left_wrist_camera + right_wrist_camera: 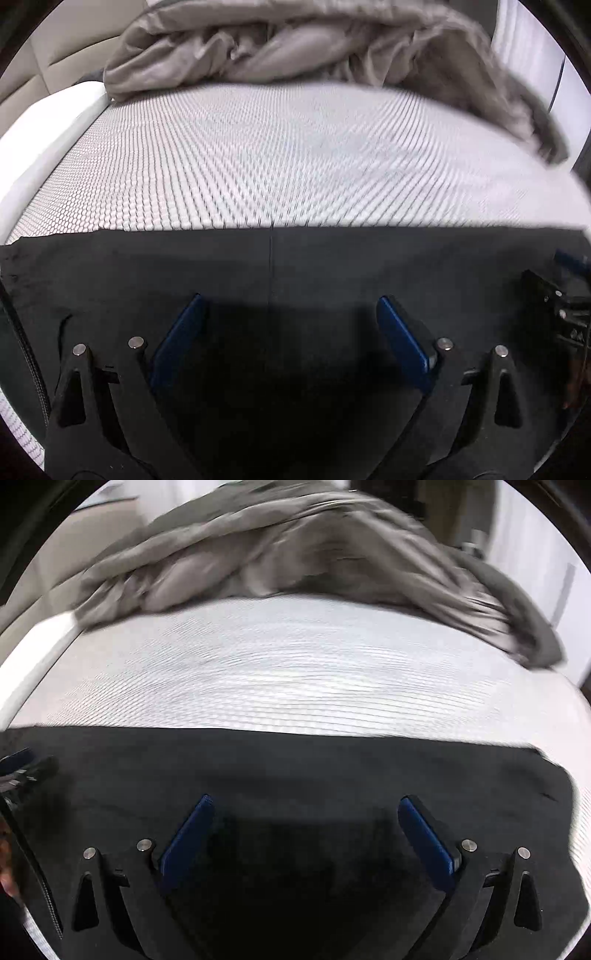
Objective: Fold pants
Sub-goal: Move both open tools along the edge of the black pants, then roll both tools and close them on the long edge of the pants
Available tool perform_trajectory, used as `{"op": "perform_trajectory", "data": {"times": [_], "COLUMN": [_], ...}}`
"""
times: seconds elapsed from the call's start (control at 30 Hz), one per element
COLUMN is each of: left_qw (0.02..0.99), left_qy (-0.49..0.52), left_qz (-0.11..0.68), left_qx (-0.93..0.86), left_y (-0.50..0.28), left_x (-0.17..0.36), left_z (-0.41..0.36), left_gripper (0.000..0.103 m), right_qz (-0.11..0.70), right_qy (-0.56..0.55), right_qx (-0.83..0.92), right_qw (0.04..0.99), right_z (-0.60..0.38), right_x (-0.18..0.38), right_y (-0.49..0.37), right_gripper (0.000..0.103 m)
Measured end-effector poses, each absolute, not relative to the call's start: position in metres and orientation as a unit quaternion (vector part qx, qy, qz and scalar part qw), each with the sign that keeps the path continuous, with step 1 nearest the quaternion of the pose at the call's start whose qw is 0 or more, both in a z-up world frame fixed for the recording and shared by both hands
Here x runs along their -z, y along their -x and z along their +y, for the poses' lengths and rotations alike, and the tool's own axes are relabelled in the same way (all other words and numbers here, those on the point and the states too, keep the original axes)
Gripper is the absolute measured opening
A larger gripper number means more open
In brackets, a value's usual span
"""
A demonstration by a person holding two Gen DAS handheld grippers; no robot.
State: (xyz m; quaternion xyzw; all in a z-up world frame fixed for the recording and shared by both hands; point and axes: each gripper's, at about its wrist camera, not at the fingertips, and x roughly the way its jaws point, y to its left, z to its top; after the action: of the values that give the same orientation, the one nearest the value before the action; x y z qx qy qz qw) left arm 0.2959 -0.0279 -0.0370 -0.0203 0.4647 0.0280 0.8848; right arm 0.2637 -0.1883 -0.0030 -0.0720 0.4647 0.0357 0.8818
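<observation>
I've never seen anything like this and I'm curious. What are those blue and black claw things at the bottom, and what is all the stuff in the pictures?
Those claws are grabbers that a person holds, one in each hand. Each has a small camera looking forward along its two blue-padded fingers. One picture is from the left gripper, the other from the right gripper. Both are wide open and holding nothing. They hover over the black pants, which lie flat on a white bumpy mattress. Farther back a gray blanket is bunched in a heap. At the right edge of the left picture you can glimpse part of the other grabber. The curved look comes from the round lens.
</observation>
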Motion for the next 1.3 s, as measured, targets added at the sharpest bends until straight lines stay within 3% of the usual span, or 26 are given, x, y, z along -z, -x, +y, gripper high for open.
{"op": "perform_trajectory", "data": {"times": [0.1, 0.3, 0.37, 0.57, 0.67, 0.77, 1.0, 1.17, 1.3], "left_qw": [0.882, 0.882, 0.882, 0.896, 0.893, 0.870, 0.883, 0.885, 0.835], "left_qy": [0.010, 0.013, 0.014, -0.009, 0.026, 0.051, -0.010, 0.089, 0.227], "left_qz": [0.471, 0.470, 0.471, 0.444, 0.448, 0.487, 0.467, 0.448, 0.477], "left_qx": [-0.025, -0.016, -0.017, 0.015, 0.035, 0.055, 0.037, 0.088, 0.153], "left_y": [-0.296, -0.291, -0.290, -0.248, -0.216, -0.185, -0.125, -0.085, -0.071], "left_x": [0.047, 0.046, 0.044, 0.011, 0.010, 0.029, 0.022, -0.001, 0.011], "left_z": [-0.033, -0.023, -0.019, -0.019, -0.017, -0.014, -0.011, -0.010, -0.021], "left_gripper": [0.094, 0.094, 0.094, 0.091, 0.091, 0.091, 0.092, 0.092, 0.091], "right_qz": [0.485, 0.472, 0.467, 0.460, 0.447, 0.464, 0.481, 0.418, 0.423], "right_qy": [0.113, -0.011, -0.057, 0.024, 0.028, -0.002, 0.011, -0.088, -0.231], "right_qx": [-0.039, 0.184, 0.155, 0.061, -0.002, -0.068, -0.050, -0.129, -0.189], "right_qw": [0.867, 0.862, 0.868, 0.886, 0.894, 0.883, 0.875, 0.895, 0.855], "right_z": [-0.180, -0.339, -0.363, -0.319, -0.292, -0.276, -0.265, -0.258, -0.250], "right_x": [0.024, 0.016, 0.012, -0.018, -0.028, -0.018, 0.005, -0.019, 0.007], "right_y": [-0.267, -0.261, -0.249, -0.207, -0.169, -0.133, -0.069, -0.001, 0.014], "right_gripper": [0.101, 0.101, 0.100, 0.101, 0.101, 0.101, 0.100, 0.101, 0.101]}}
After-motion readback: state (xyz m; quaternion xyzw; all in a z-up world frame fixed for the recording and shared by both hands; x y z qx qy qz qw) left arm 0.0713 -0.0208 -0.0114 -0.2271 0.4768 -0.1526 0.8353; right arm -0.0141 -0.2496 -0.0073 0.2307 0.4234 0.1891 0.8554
